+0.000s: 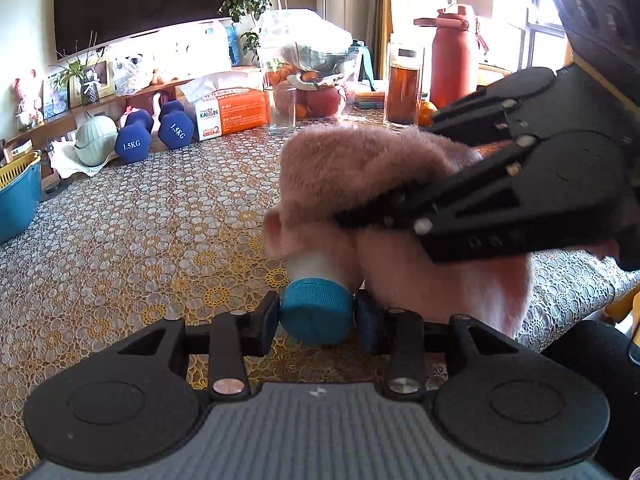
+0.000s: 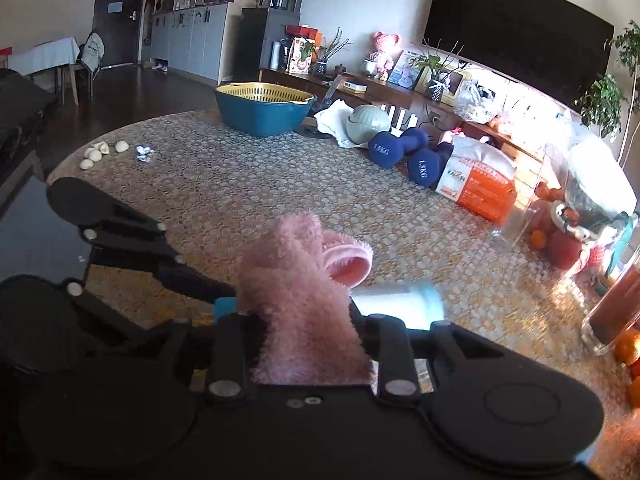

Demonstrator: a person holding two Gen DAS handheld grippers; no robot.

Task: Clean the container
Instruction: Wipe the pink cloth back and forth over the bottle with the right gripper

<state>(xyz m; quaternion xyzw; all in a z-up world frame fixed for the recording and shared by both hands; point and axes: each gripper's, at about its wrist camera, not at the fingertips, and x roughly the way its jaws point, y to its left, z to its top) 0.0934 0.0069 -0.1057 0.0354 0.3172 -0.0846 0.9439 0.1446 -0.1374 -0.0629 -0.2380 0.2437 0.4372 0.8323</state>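
Observation:
A white container (image 2: 394,304) with a blue cap (image 1: 317,310) lies level above the patterned table. My left gripper (image 1: 316,316) is shut on the cap, one pad on each side. A fluffy pink cloth (image 1: 360,176) drapes over the container's body and hides most of it in the left wrist view. My right gripper (image 1: 356,216) comes in from the right and is shut on that cloth. In the right wrist view the pink cloth (image 2: 298,300) rises between the fingers, the container's white body pokes out to the right, and the left gripper (image 2: 224,306) enters from the left.
Two blue dumbbells (image 1: 152,130), an orange tissue pack (image 1: 228,110), a glass (image 1: 281,108), a fruit bag (image 1: 308,64), a tea jar (image 1: 403,84) and a red bottle (image 1: 454,56) line the far table edge. A blue basket (image 2: 264,110) stands at the back; small pale pieces (image 2: 100,154) lie left.

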